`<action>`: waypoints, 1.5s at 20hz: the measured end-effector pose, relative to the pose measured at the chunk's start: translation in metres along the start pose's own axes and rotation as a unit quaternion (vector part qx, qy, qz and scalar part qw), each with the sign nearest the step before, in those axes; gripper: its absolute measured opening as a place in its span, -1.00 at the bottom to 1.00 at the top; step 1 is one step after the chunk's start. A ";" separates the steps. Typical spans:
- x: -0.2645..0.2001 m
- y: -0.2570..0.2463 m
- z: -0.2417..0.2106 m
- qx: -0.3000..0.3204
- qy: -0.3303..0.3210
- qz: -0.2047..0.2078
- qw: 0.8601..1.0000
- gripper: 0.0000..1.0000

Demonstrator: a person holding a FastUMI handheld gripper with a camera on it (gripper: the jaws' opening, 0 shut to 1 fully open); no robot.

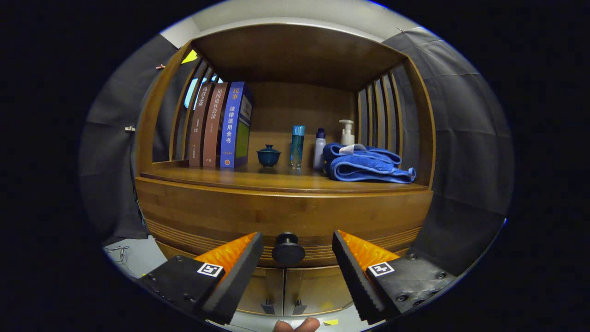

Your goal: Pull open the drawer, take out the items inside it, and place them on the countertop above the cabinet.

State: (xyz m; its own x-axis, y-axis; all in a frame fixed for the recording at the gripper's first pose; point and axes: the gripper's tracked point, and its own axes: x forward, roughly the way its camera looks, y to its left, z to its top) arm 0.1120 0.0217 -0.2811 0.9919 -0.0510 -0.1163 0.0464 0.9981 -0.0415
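Gripper (297,251) is spread wide, knob (288,250) centred between the fingers, untouched: lined up to pinch it and pull the drawer (286,216). Countertop (276,179) at 12 o'clock carries a towel (364,163) at 1 o'clock and books (221,124) at 11, with bare wood in front for drawer items.

The drawer (286,216) is set in the front of the cabinet, directly beneath the surface (276,180). Its knob (288,249) is seen between the fingers of the gripper (297,244), whose jaws are spread apart, clear of it. Two small doors (288,290) are placed below the drawer. On the surface, books (221,125) are stood at the left, followed rightward by a lidded cup (268,155), a tall bottle (297,146), a smaller bottle (319,148) and a folded towel (366,164), behind which a pump bottle (347,132) is set.
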 end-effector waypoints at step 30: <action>-0.076 0.000 -0.036 -0.008 0.042 0.016 0.999 -0.39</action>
State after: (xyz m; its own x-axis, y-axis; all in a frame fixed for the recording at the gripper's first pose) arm 0.0320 0.0244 -0.3080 0.9795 -0.0220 -0.2003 0.0117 0.9986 -0.0525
